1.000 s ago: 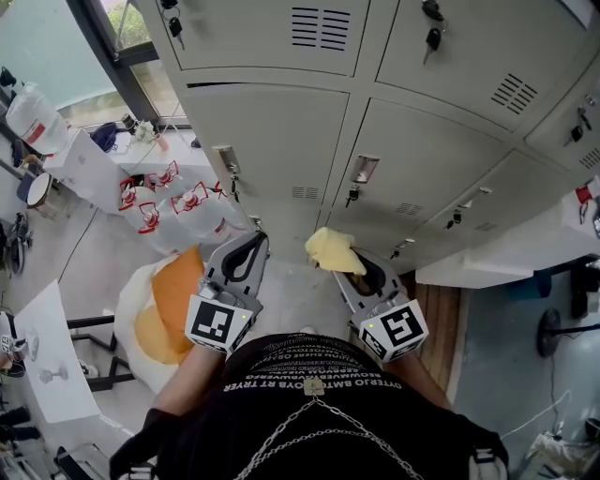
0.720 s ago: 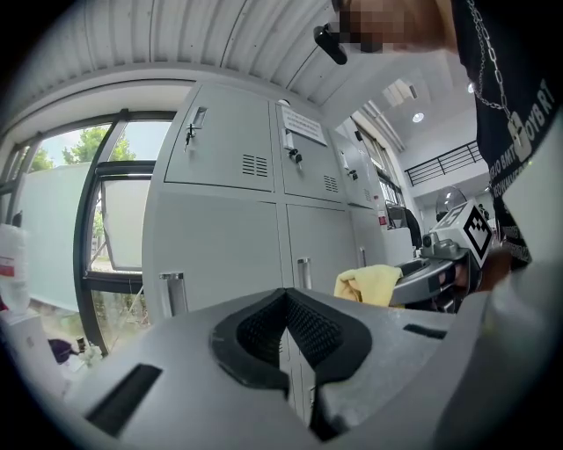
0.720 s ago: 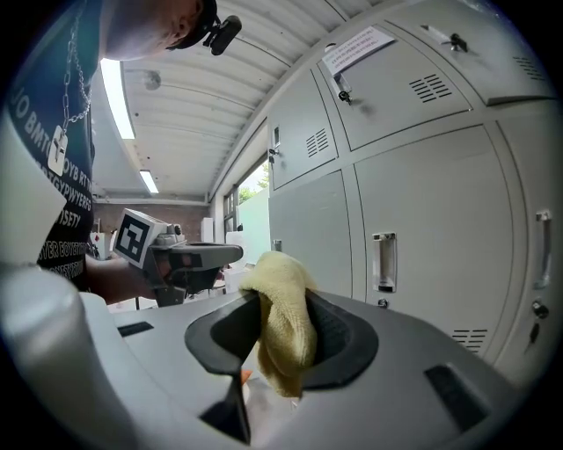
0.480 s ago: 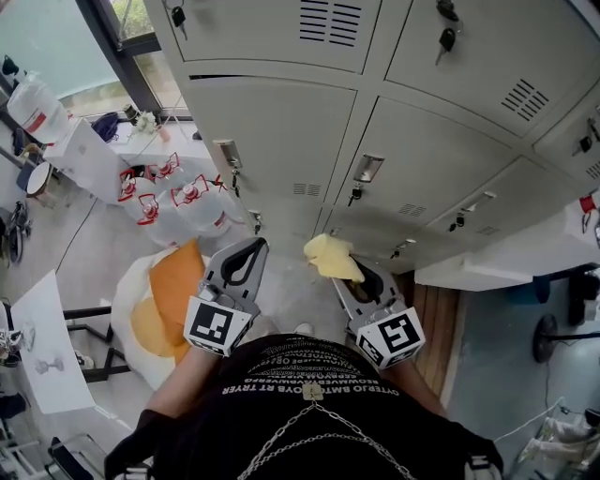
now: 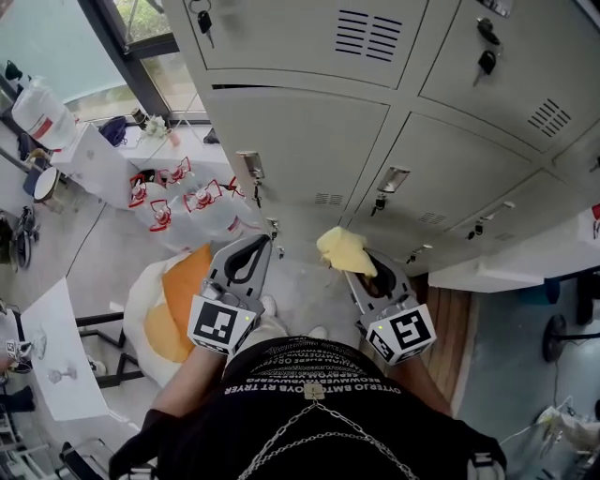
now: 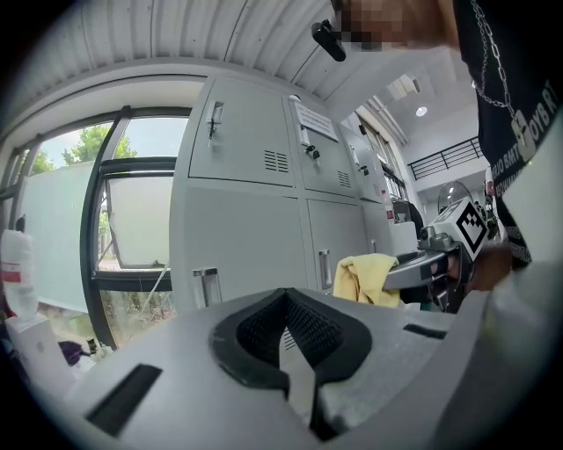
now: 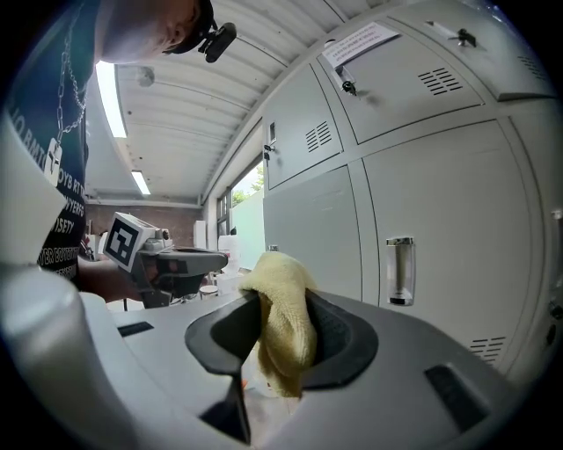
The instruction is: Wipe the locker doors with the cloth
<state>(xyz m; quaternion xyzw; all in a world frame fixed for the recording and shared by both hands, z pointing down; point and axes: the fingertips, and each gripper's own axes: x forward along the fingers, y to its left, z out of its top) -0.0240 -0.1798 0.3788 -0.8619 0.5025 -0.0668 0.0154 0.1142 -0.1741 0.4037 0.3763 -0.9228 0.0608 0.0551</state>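
— What fills the space ahead of the jaws?
— Grey lockers [image 5: 300, 141], stacked in rows. Both pairs of jaws aim at the lower doors, from close by.

— And off to the side?
— Out past the left jaws an orange cushion [image 5: 183, 286] lies on a white bag on the floor. Clear jugs [image 5: 187, 202] with red labels stand ahead of it, by the window.

— How do the grippers stand?
— Side by side and level. The left gripper [image 5: 253, 246] has its jaws brought together, tips meeting, with nothing between them. The right gripper [image 5: 361, 272] has its jaws clamped on the cloth.

— Where exactly is the cloth?
— The yellow cloth [image 7: 281, 325] is pinched between the right jaws. It bunches up above their tips and hangs down through the gap behind them. From the left jaws it sits off to the right, near a door. Whether it touches the door I cannot tell.

— Anything small on the doors?
— A metal handle [image 7: 398, 270] is just right of the right jaws. Keys [image 5: 204, 19] hang in locks on the upper row, well above both pairs of jaws.
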